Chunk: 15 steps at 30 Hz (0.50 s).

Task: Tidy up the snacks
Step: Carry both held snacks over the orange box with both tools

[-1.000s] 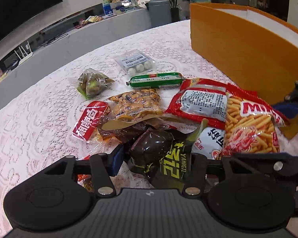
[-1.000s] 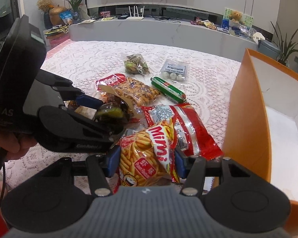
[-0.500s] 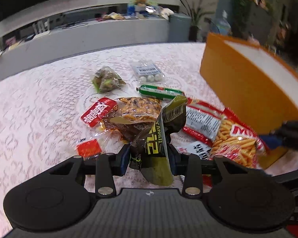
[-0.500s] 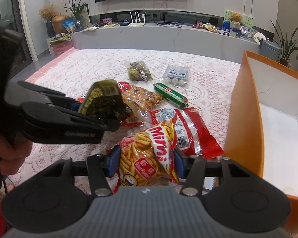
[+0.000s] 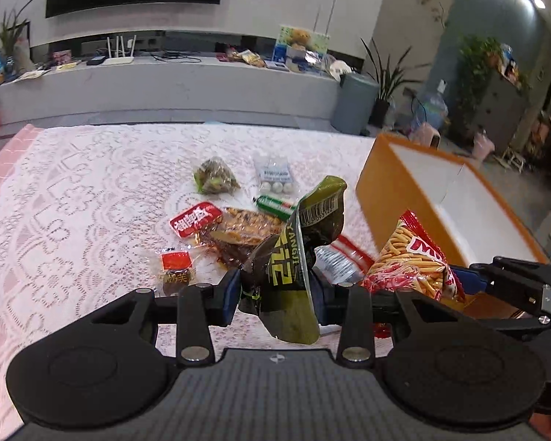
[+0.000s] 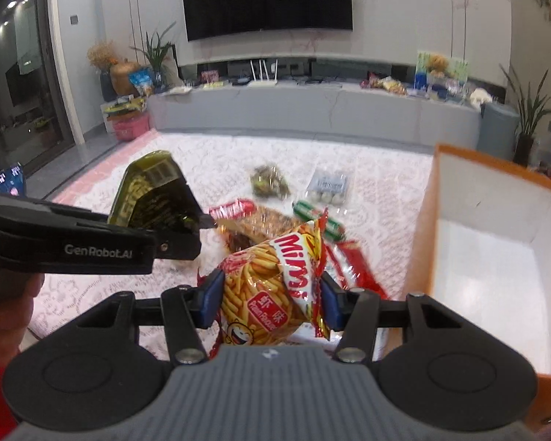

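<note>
My left gripper (image 5: 275,296) is shut on a dark green snack packet (image 5: 297,253) and holds it above the table; the packet also shows in the right wrist view (image 6: 150,194). My right gripper (image 6: 268,303) is shut on a red Mimi prawn-cracker bag (image 6: 272,286), lifted off the table; the bag also shows in the left wrist view (image 5: 415,261). The orange box (image 6: 426,228) with a white inside stands open just right of the bag. Several more snack packets (image 5: 238,220) lie on the lace tablecloth (image 5: 73,220).
Left on the table are a red packet (image 5: 194,218), a peanut bag (image 5: 249,224), a green sausage (image 5: 275,204), a clear pack of white balls (image 5: 275,176), a green-bean pouch (image 5: 215,178), a small dark packet (image 5: 174,268) and a red flat bag (image 6: 352,264).
Both grippers have risen with their packets. The dark green packet and the Mimi bag have left the table, and the Mimi bag has moved closer to the orange box.
</note>
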{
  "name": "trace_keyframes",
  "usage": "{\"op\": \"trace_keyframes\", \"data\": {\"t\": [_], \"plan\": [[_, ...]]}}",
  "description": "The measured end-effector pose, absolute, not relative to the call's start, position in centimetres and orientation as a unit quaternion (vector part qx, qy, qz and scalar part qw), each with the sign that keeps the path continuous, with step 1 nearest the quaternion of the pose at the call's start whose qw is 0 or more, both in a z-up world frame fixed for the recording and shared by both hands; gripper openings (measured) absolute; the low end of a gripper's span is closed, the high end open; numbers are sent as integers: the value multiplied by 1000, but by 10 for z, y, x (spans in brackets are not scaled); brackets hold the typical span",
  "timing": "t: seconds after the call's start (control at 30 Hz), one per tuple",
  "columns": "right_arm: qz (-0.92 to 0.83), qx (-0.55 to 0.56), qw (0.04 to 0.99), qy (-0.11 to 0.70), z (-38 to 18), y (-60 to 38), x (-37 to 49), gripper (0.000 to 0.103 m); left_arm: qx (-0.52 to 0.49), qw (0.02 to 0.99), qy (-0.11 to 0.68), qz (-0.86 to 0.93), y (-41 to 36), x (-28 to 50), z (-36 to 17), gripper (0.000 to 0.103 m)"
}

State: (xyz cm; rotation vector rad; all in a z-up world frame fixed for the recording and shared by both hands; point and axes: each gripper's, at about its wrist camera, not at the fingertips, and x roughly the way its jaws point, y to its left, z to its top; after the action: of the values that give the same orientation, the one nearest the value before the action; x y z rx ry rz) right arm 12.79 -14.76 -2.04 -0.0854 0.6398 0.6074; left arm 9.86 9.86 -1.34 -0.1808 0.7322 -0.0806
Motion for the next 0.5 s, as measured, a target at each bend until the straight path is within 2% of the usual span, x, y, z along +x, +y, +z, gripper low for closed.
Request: {"op": "trace_keyframes", "data": {"t": [0.33,0.5], "plan": [[254,-28,922,293,32,-213,131,52,-68,934,335,-99,37,105,45,44],[221,-40,923,313,44,-259,151,52,-35,930,336,-147,-14,127,50,44]]}}
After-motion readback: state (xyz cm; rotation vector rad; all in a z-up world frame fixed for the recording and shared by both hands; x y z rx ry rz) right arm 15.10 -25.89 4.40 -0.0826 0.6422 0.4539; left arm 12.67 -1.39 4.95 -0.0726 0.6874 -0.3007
